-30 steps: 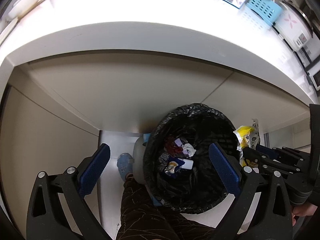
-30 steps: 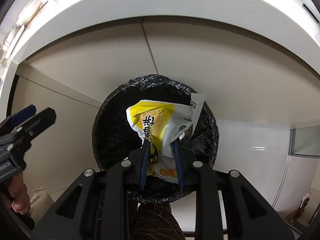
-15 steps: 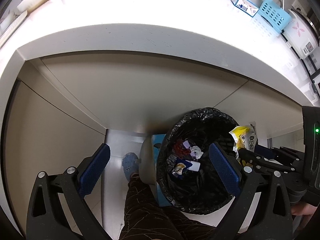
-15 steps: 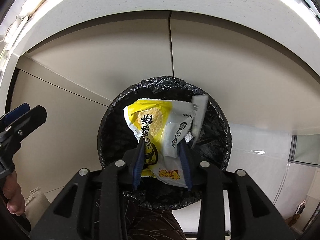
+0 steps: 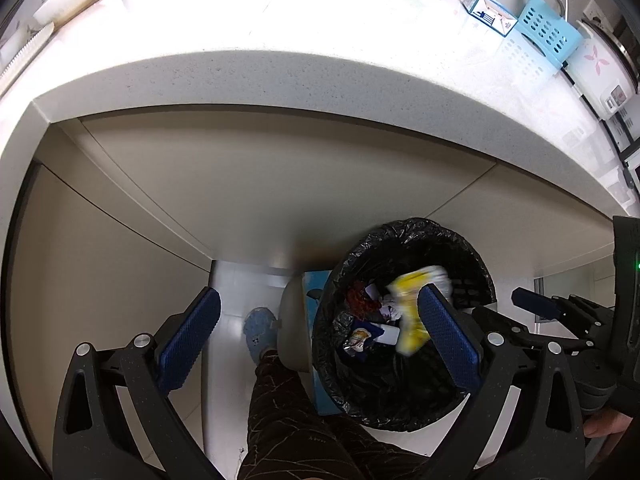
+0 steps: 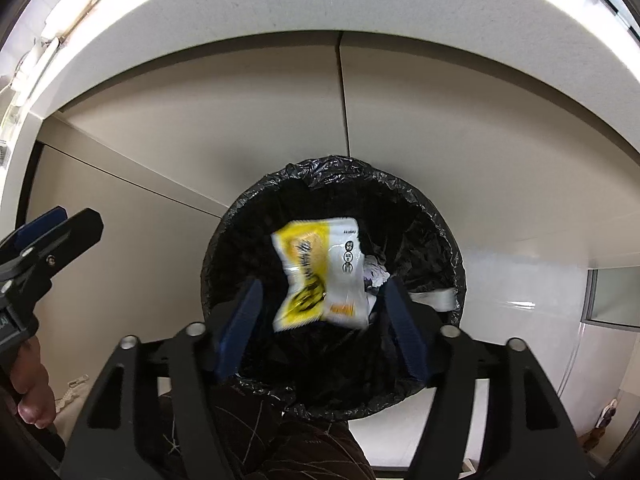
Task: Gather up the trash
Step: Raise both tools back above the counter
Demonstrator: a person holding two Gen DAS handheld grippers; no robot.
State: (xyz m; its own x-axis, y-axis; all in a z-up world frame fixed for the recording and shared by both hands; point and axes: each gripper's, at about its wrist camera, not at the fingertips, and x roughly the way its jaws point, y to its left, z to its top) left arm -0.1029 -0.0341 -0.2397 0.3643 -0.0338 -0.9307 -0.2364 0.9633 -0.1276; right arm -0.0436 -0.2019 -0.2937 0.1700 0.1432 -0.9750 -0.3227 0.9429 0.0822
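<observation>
Wrapper let go above the bin; little left to go wrong

The right gripper (image 6: 320,312) had just been opening, its fingers apart and clear of the yellow snack wrapper (image 6: 320,276), which hung blurred over the black-lined trash bin (image 6: 436,220); being light, it might have drifted and caught on the liner's rim; the left gripper (image 5: 316,336) stood wide apart and empty beside the bin.

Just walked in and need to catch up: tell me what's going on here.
A person with a gripper in each hand is binning trash. The right gripper hangs over the black-lined bin, its fingers have just been opening, and the yellow snack wrapper is dropping free between them into the bin. The left gripper waits open and empty beside it.
</observation>
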